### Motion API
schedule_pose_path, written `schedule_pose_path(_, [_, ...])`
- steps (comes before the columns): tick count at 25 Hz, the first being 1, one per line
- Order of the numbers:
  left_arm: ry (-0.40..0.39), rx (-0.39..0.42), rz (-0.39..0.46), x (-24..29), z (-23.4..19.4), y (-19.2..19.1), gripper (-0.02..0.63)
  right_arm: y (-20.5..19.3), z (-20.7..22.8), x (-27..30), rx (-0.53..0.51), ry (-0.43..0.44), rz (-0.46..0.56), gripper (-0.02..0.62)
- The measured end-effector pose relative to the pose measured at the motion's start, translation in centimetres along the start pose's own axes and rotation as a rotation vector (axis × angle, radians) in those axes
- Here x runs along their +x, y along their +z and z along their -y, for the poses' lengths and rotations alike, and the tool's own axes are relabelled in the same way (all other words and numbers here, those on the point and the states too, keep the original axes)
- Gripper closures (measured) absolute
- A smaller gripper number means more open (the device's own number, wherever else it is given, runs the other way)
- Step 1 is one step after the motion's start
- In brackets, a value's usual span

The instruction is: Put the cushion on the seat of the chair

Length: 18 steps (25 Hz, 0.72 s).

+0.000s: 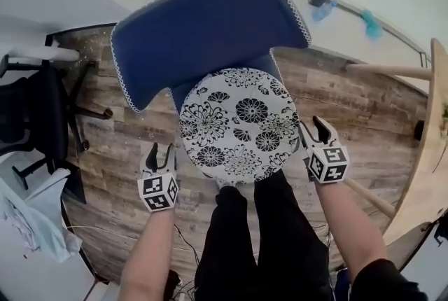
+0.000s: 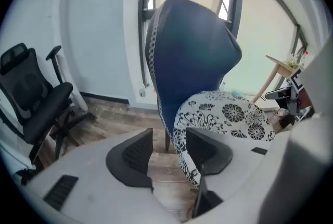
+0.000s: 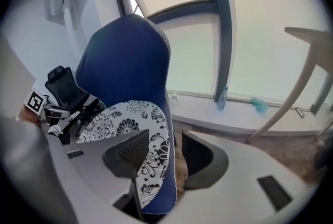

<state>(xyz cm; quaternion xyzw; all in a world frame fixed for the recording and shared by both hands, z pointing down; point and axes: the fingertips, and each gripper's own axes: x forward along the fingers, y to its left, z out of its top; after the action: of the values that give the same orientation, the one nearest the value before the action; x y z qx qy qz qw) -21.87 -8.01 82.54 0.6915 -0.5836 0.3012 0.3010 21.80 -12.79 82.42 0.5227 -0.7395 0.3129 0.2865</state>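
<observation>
The blue chair (image 1: 210,19) walls off the far side of the cushion (image 1: 238,124) with its tall back, and the person's legs (image 1: 262,236) close the near side. To the left, bare wooden floor (image 1: 133,131) lies open between that chair and the black office chair (image 1: 35,117). To the right the floor is open as far as the slanting table leg (image 1: 371,199). The way down onto the cushion from above is open.

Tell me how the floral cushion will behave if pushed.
The cushion is probably soft and light: its rim looks padded. Lying flat on the chair seat, it would likely slide, not roll. Covering most of the seat, it might slip off.
</observation>
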Motion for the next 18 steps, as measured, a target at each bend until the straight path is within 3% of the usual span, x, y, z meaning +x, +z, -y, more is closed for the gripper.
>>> schedule_pose_path(6, [-0.057, 0.11, 0.137, -5.1, 2.0, 6.7, 0.408, 4.8, -2.5, -6.4, 0.001, 0.024, 0.108, 0.383])
schedule_pose_path(18, [-0.064, 0.148, 0.348, -16.7, 2.8, 15.6, 0.428, 15.7, -7.7, -19.1, -0.093, 0.027, 0.33, 0.462])
